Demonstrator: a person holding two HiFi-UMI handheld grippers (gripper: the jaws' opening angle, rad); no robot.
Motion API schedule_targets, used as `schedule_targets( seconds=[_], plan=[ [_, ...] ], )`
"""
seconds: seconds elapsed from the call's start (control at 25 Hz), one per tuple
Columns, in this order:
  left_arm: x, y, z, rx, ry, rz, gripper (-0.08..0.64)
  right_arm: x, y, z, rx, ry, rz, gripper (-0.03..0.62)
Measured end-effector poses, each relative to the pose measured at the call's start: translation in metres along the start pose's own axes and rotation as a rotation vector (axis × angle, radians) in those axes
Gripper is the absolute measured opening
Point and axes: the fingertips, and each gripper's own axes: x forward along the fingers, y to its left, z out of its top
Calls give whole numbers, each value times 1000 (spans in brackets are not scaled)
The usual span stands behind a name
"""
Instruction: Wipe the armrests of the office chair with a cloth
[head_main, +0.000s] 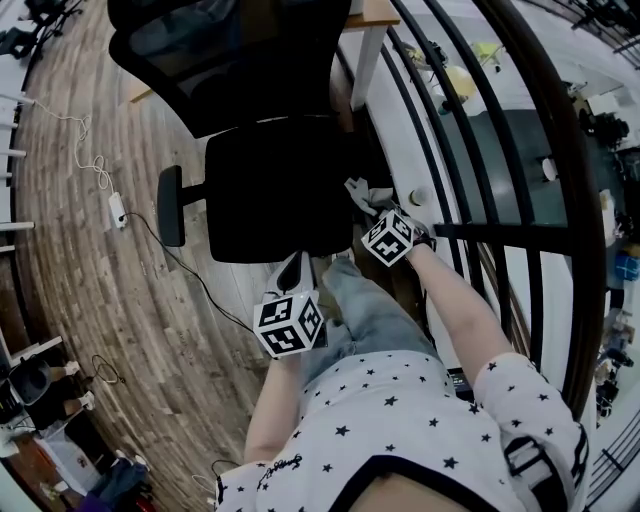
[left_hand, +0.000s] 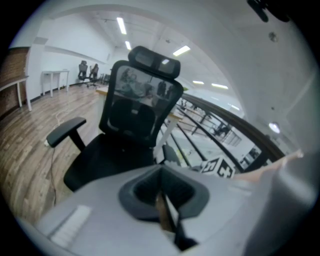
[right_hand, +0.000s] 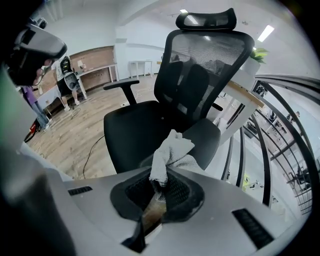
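1. My right tongs (right_hand: 158, 189) were clamped on the cloth (right_hand: 170, 150), with my arm reaching forward and the cloth at the right armrest (right_hand: 205, 134) of the office chair (head_main: 270, 190).
2. My left tongs (left_hand: 162, 195) were closed together and empty, held nearer, by the seat's (head_main: 265, 215) near edge.

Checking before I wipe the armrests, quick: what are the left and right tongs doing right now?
Left tongs: shut, nothing between them.
Right tongs: shut on the cloth.
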Motion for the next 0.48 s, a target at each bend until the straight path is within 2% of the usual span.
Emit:
schedule_targets(
  seconds=[0.16, 0.28, 0.36, 0.48],
  plan=[
    [-9, 3, -10, -5, -2, 7, 2, -3, 12, -5, 12, 2, 17, 31],
    [-16, 4, -16, -7, -2, 8, 2, -5, 28, -11, -20, 16, 49, 31],
    [-19, 3, -19, -7, -3, 7, 2, -5, 34, -15, -51, 25, 36, 31],
    [-24, 4, -22, -10, -6, 6, 2, -7, 35, -16, -43, 32, 22, 31]
  ],
)
